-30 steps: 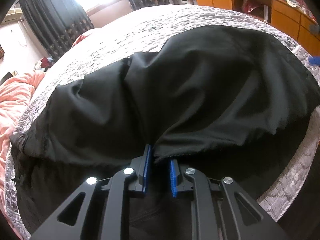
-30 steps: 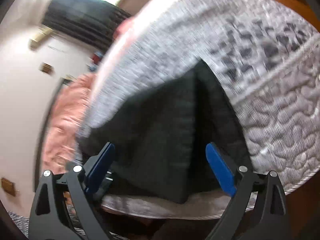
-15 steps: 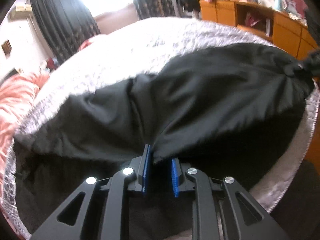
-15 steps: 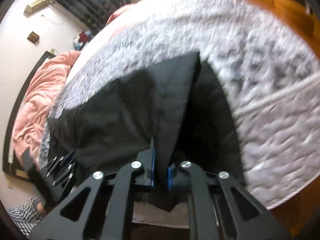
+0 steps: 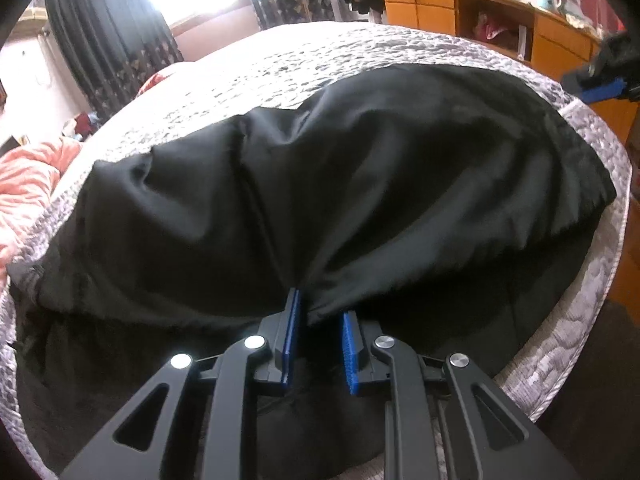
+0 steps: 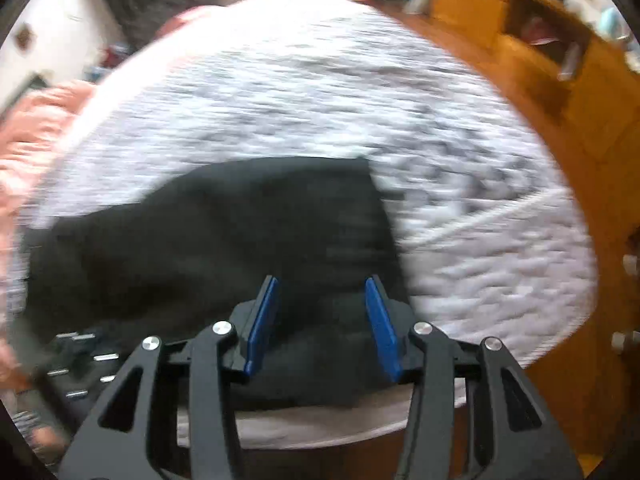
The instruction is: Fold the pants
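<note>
Black pants (image 5: 360, 184) lie across a grey quilted bed (image 5: 280, 64), one layer doubled over another. My left gripper (image 5: 320, 308) is shut on the near hem of the upper layer, and the cloth tents up in creases toward its blue pads (image 5: 290, 332). In the right wrist view, which is blurred, the right end of the pants (image 6: 240, 232) lies flat on the quilt. My right gripper (image 6: 322, 284) hovers over it with its jaws opening and nothing pressed between them. The right gripper (image 5: 600, 84) also shows at the upper right of the left wrist view.
An orange wooden cabinet (image 5: 500, 32) with cluttered shelves runs along the right of the bed, with wooden floor (image 6: 560, 140) between. A pink blanket (image 5: 24, 184) is bunched at the left. Dark curtains (image 5: 108, 52) hang by a bright window. The bed's near edge (image 6: 540, 340) is close.
The right gripper came in open, shut on the pants' right edge, and now has let go with its jaws apart above the cloth. The left gripper kept its hold.
</note>
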`<state>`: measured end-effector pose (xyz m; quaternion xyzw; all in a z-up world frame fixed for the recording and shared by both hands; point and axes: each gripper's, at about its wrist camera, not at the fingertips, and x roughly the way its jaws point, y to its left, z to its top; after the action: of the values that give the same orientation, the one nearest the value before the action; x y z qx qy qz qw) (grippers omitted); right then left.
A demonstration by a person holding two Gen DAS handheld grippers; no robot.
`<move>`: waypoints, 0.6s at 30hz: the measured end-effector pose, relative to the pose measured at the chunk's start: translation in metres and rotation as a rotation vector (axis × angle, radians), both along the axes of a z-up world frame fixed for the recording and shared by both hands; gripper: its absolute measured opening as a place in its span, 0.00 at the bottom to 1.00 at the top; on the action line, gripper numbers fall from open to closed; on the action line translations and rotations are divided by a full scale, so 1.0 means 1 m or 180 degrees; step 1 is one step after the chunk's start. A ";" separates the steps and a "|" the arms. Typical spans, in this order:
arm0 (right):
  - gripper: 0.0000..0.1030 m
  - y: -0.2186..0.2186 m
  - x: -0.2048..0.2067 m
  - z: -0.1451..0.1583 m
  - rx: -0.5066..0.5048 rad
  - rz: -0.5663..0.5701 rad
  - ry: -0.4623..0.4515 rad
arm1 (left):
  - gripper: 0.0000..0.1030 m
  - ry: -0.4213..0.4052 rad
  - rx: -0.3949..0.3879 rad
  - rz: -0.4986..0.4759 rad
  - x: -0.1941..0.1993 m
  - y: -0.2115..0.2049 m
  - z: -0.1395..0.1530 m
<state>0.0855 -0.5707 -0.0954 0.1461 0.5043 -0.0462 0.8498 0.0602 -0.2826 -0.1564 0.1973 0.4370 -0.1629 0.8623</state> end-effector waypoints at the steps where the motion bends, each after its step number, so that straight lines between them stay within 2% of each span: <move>1: 0.45 0.017 0.004 0.001 0.0215 0.0180 -0.0010 | 0.18 -0.0002 -0.0003 -0.0003 0.000 0.001 0.000; 4: 0.41 0.072 0.020 -0.014 0.0607 0.0643 0.0108 | 0.18 -0.0010 -0.0018 -0.0009 -0.001 0.002 0.000; 5: 0.41 0.084 0.025 -0.023 0.0598 0.0714 0.0217 | 0.18 0.0003 -0.0041 -0.0002 -0.001 0.003 -0.001; 8: 0.42 0.095 0.037 -0.070 0.0430 0.0604 0.0712 | 0.22 0.0089 -0.0166 -0.0005 0.001 0.020 0.004; 11: 0.40 0.085 0.042 -0.091 0.0593 0.0466 0.0801 | 0.27 0.0246 -0.0285 -0.0113 -0.002 0.030 0.015; 12: 0.40 0.083 0.044 -0.091 0.0619 0.0443 0.0816 | 0.34 0.0295 -0.0323 -0.0147 -0.005 0.037 0.024; 13: 0.40 0.081 0.044 -0.090 0.0629 0.0414 0.0843 | 0.49 0.0312 -0.0350 -0.0114 -0.006 0.045 0.031; 15: 0.40 0.080 0.045 -0.091 0.0625 0.0410 0.0861 | 0.59 0.0377 -0.0605 0.0095 -0.003 0.077 0.049; 18: 0.40 0.090 0.049 -0.089 0.0460 0.0465 0.0870 | 0.60 0.0590 -0.0863 0.0589 0.018 0.133 0.060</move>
<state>0.1341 -0.4810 -0.1847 0.1622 0.6265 0.0326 0.7617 0.0779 -0.1498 -0.0968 0.0224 0.5049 -0.1578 0.8483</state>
